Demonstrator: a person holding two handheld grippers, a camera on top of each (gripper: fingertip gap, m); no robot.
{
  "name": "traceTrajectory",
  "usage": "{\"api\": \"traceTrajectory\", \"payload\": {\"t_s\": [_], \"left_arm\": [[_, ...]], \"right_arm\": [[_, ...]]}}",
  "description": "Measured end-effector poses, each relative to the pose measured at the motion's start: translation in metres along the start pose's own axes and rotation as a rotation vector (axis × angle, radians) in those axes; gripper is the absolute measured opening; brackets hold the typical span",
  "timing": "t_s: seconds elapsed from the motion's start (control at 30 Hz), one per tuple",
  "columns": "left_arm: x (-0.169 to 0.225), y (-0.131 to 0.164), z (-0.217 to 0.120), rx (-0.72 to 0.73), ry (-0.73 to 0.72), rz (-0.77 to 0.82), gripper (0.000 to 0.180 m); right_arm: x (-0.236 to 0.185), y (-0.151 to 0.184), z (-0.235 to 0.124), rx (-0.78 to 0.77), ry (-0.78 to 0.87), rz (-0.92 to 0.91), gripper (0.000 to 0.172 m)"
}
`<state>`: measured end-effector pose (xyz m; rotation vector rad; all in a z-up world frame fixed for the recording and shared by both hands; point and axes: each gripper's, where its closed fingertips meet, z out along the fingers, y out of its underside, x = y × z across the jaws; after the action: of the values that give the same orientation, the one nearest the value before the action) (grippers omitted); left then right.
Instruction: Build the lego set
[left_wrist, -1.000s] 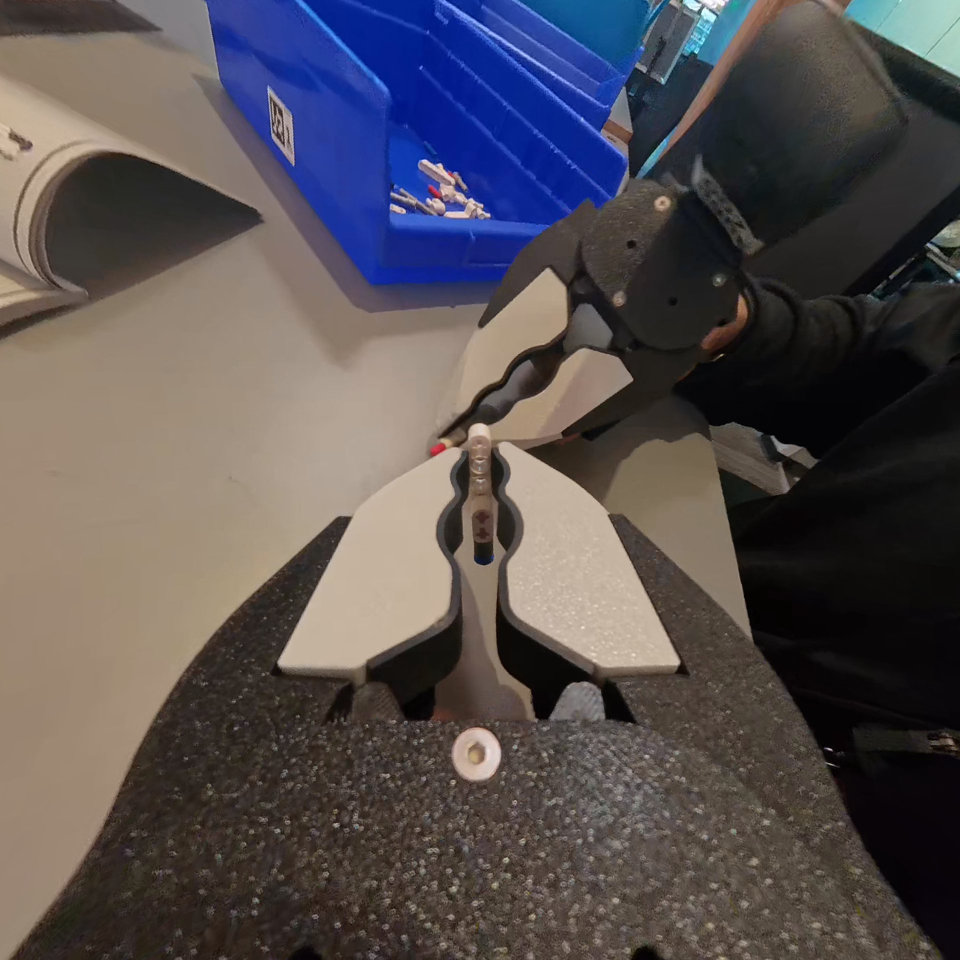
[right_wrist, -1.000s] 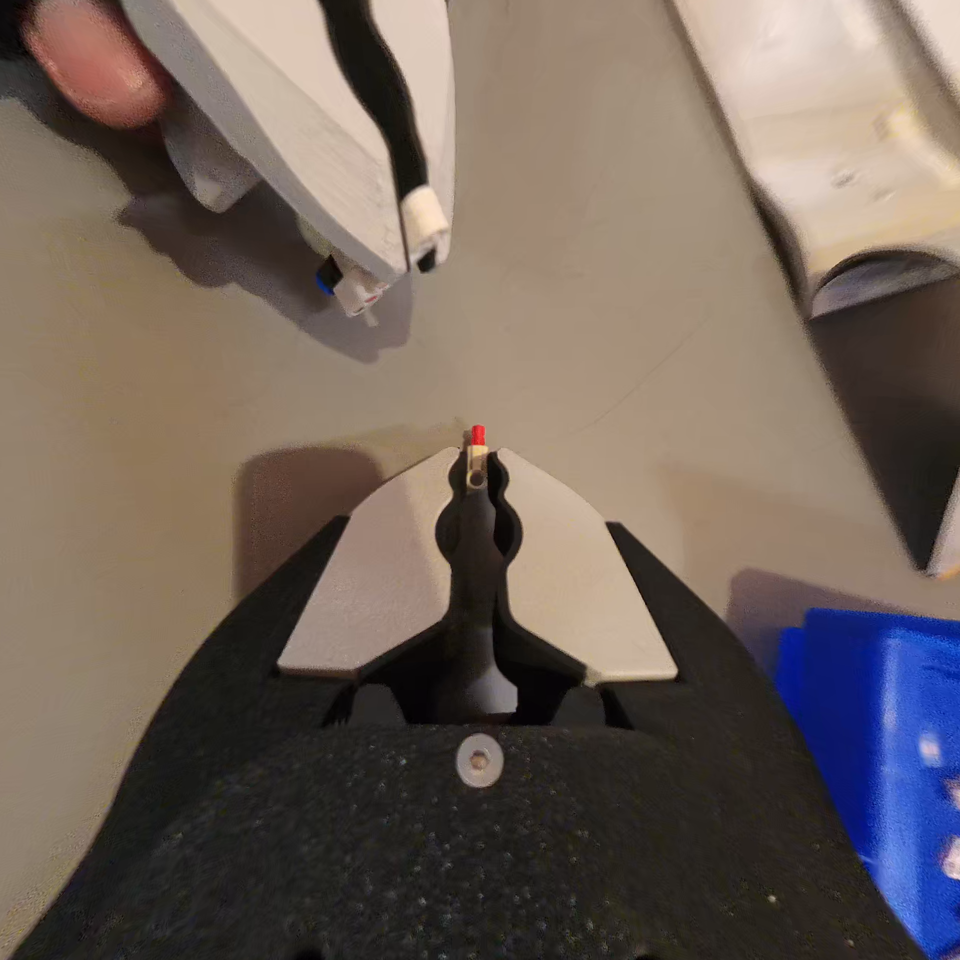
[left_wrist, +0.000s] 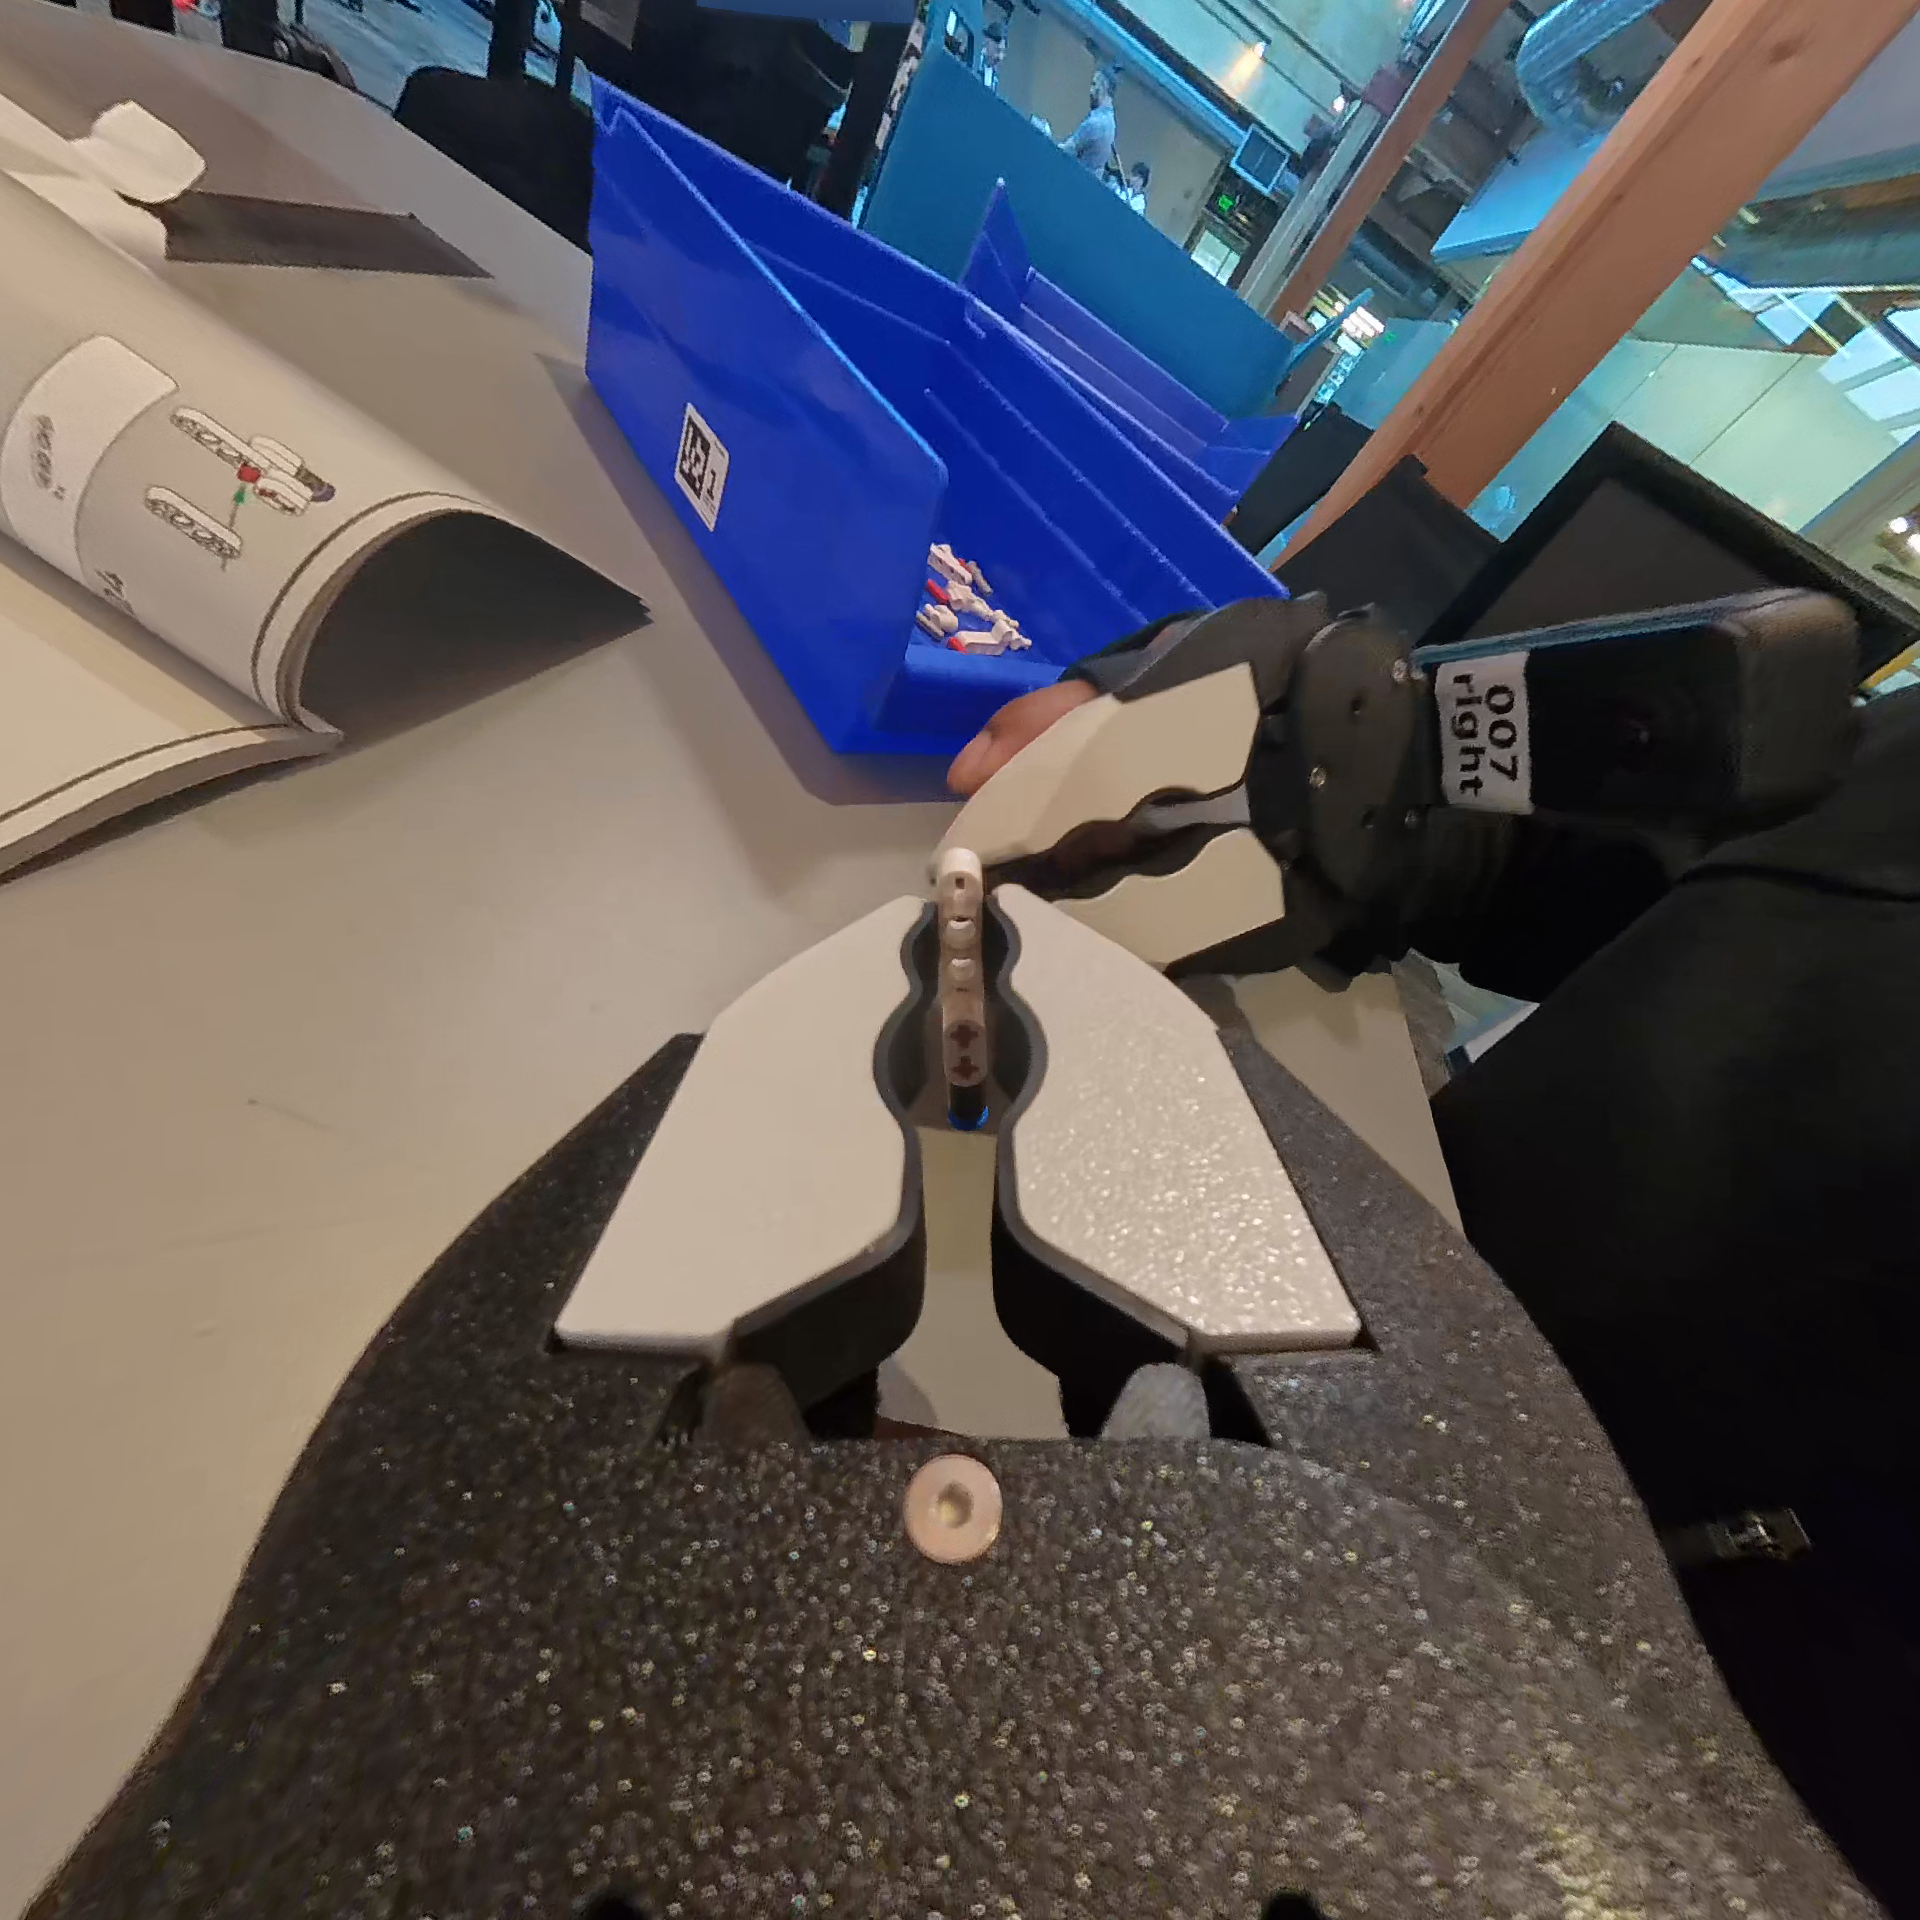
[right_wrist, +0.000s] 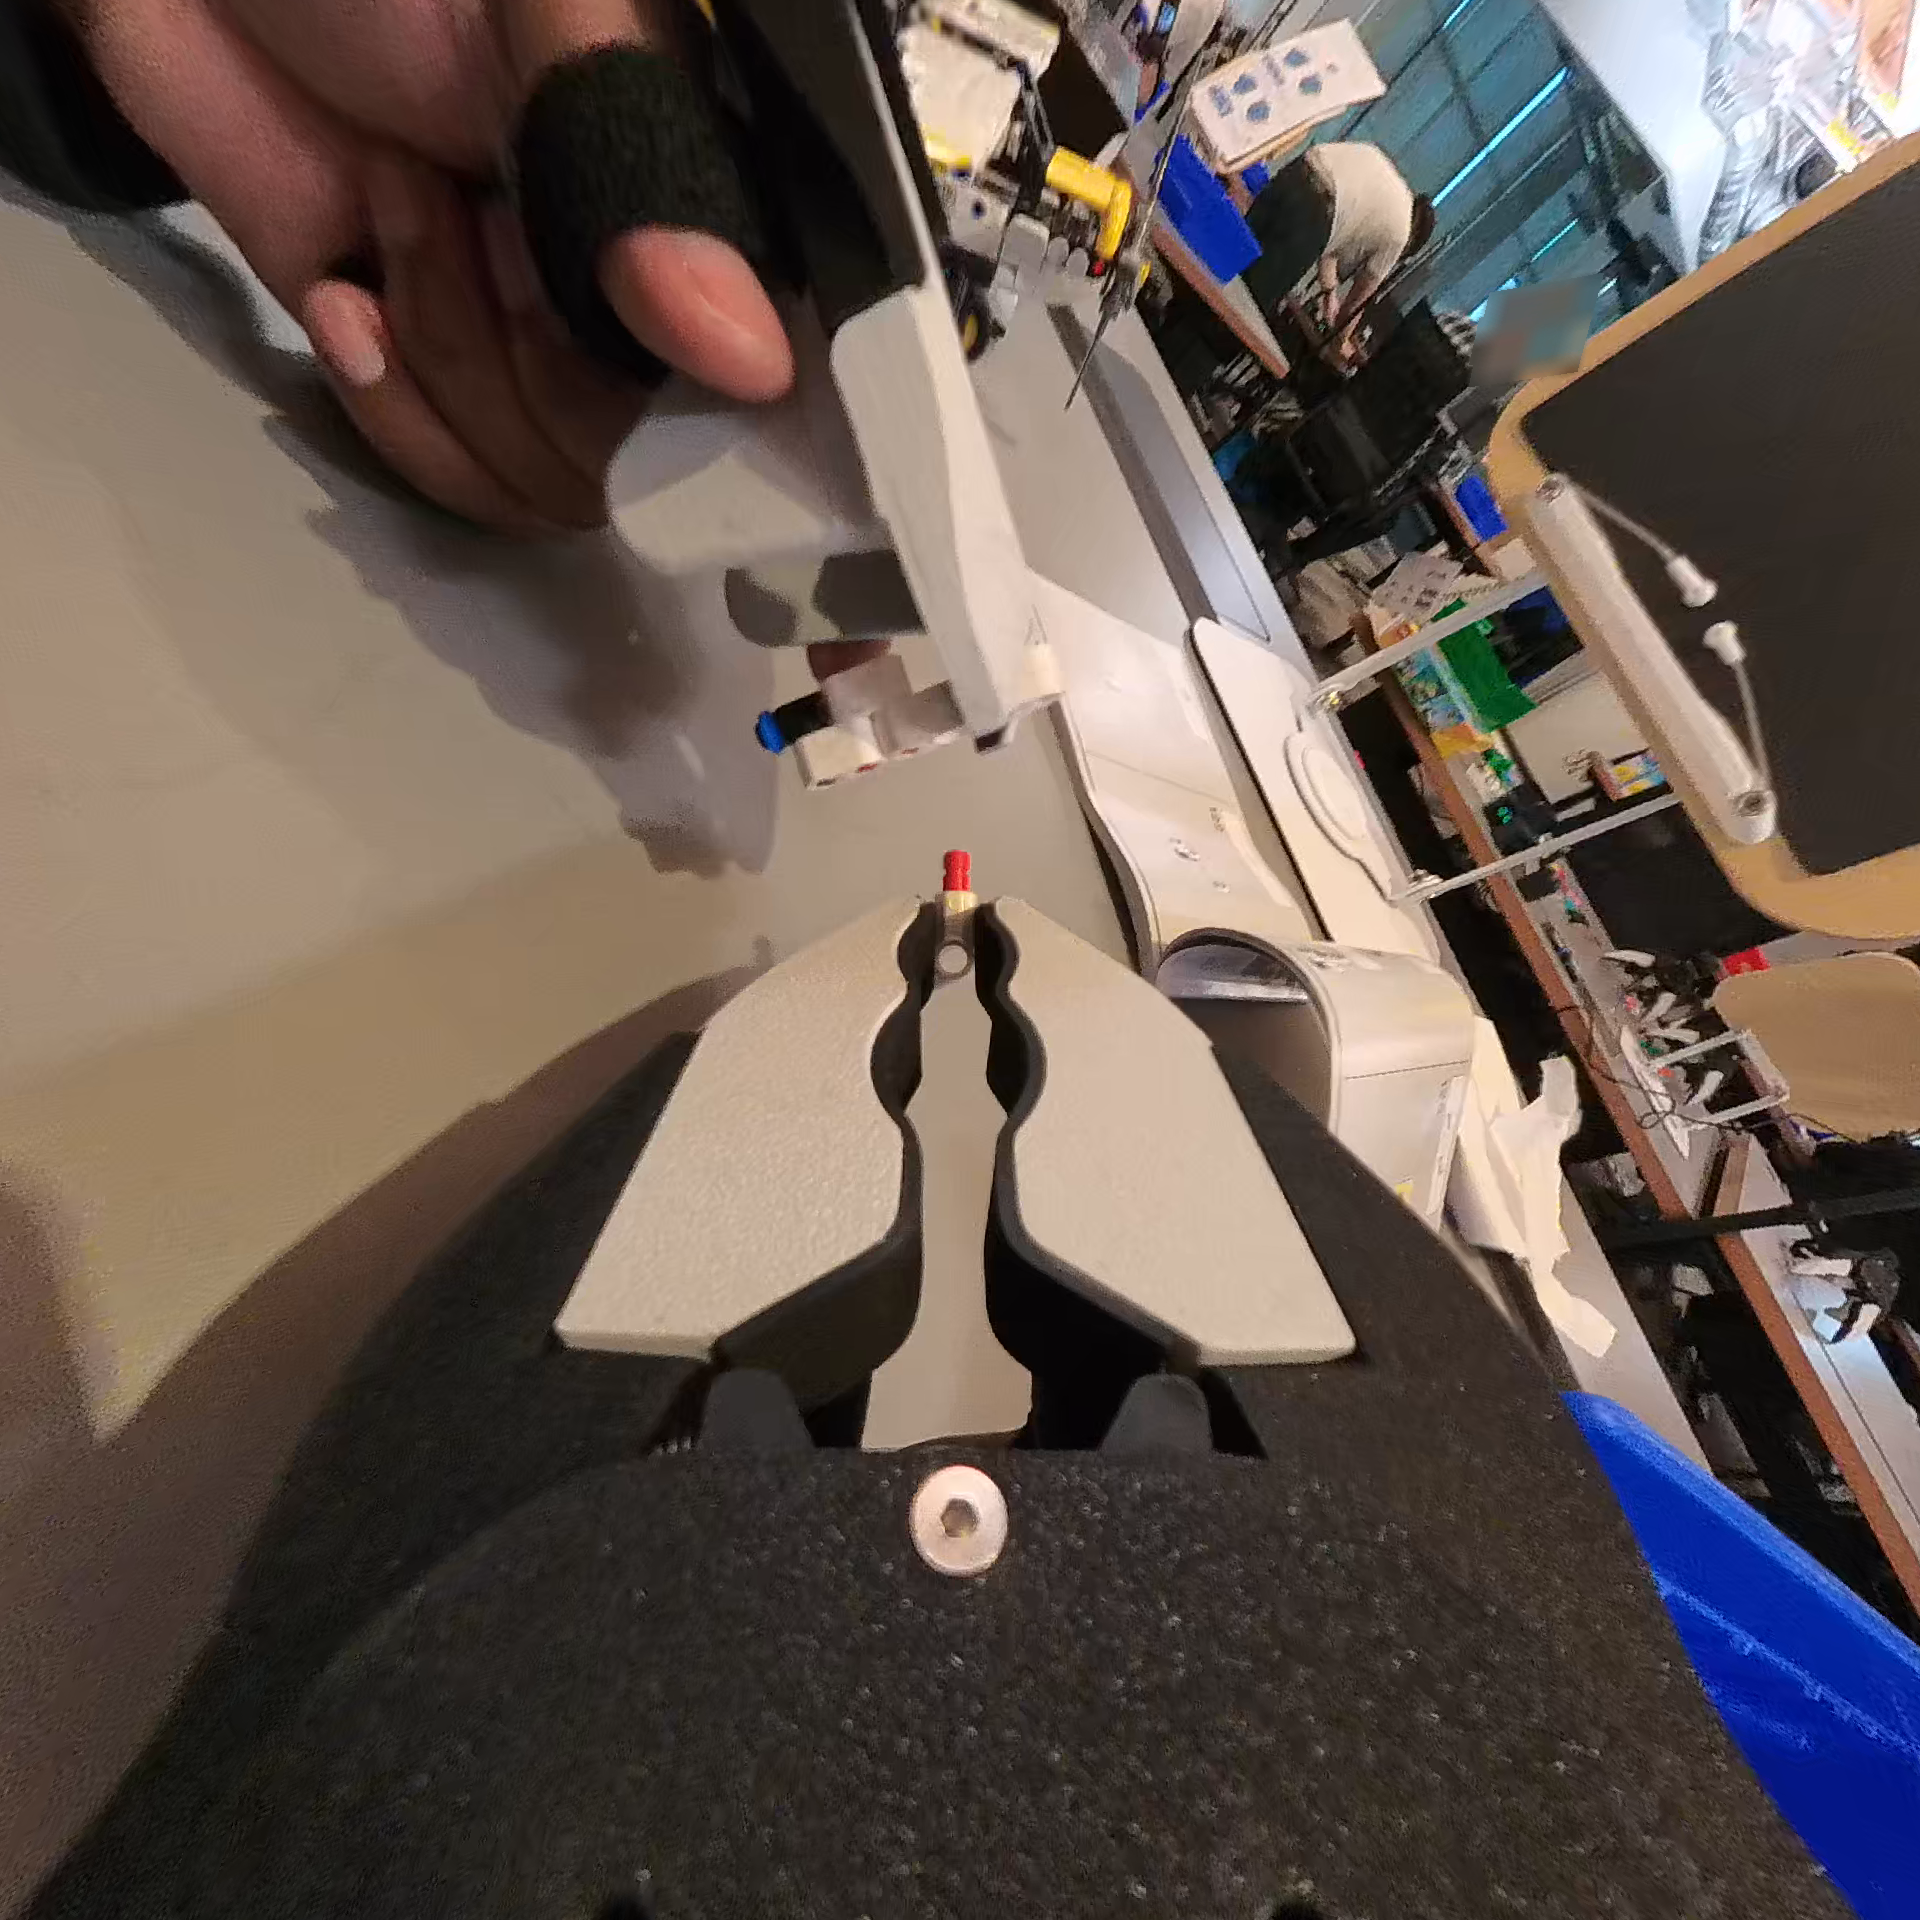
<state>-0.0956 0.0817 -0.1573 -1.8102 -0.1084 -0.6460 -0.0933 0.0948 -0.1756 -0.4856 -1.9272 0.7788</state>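
The left claw (left_wrist: 961, 914) is clamped on a white plastic beam (left_wrist: 960, 971) with a row of holes, its two grey fingers (left_wrist: 790, 1101) pressing the beam's flat sides. The beam stands on end between them; a short black pin with a blue tip (left_wrist: 966, 1110) sticks out of its lower end, and two holes near that end show dark red inside. The right claw (right_wrist: 956, 914) is closed on a small tan connector with a red pin (right_wrist: 955, 871) poking forward past its fingertips.

From the left camera, the right claw's tips sit just beside the top end of the beam (whether they touch it cannot be told). From the right camera, the red pin is apart from the beam and not seated in any hole.

So the beam already carries some pins, and the red pin looks unjoined to it, as far as these views show.

Beyond the claws lies the grey bench (left_wrist: 312, 987). A blue bin (left_wrist: 769, 488) stands on it behind the right claw, holding a few small white and red pieces (left_wrist: 966, 613). An open booklet (left_wrist: 208, 520) with drawings of parts lies to the left. A person's hand (right_wrist: 499, 270), with a black sleeve on one finger, grips the left claw.
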Motion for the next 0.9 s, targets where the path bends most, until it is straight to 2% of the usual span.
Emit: {"api": "traceTrajectory", "payload": {"t_s": [0.6,0.9], "left_arm": [[0.022,0.023,0.003,-0.141,0.127,0.052,0.007],[0.03,0.02,-0.001,-0.123,0.21,0.002,0.007]], "right_arm": [[-0.006,-0.023,-0.013,0.092,0.03,-0.128,0.007],[-0.01,-0.031,-0.016,0.128,0.031,-0.157,0.007]]}}
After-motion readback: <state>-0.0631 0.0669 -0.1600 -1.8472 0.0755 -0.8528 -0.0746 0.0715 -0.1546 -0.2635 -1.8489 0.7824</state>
